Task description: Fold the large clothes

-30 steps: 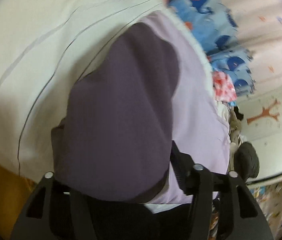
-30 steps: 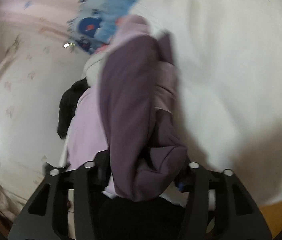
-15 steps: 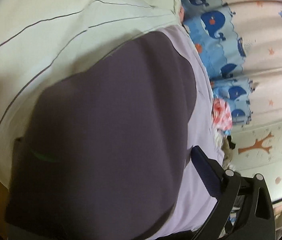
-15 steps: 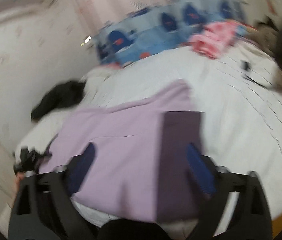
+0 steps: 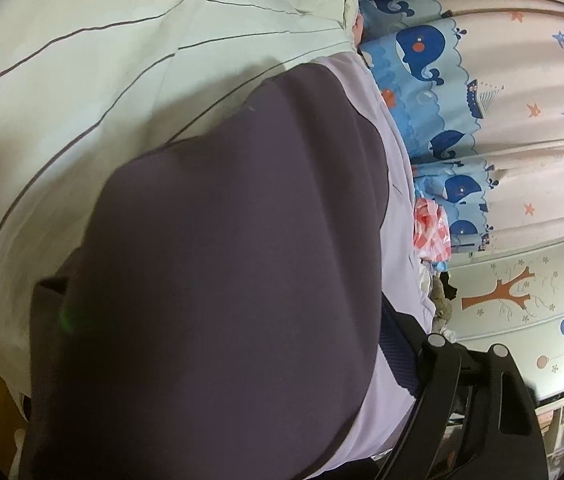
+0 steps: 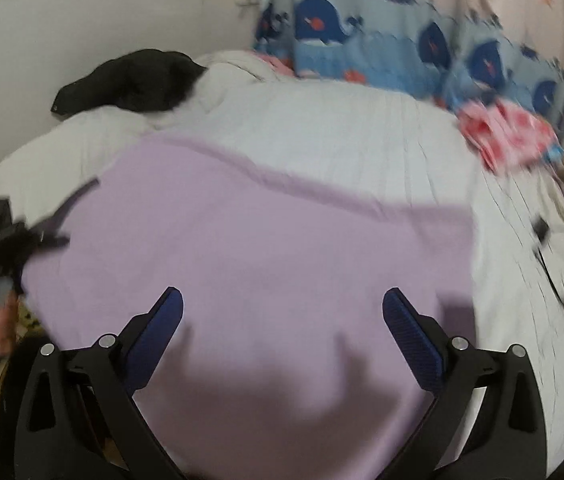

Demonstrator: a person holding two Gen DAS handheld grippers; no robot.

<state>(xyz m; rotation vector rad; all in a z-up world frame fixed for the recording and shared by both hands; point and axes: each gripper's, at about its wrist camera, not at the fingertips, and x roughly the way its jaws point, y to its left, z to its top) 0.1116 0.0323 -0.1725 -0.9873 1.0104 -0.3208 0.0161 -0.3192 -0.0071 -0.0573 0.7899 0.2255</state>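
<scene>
Blue pads on right gripper (image 6: 282,312) wide apart, holding nothing, just opened | left gripper (image 6: 9,232) (grip hidden, cannot tell) at the edge of the purple top (image 6: 261,248), flat on white bed (image 6: 342,128) | whale curtain (image 6: 402,52) behind

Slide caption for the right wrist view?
Open right gripper above lilac garment spread on white bed sheet.
</scene>
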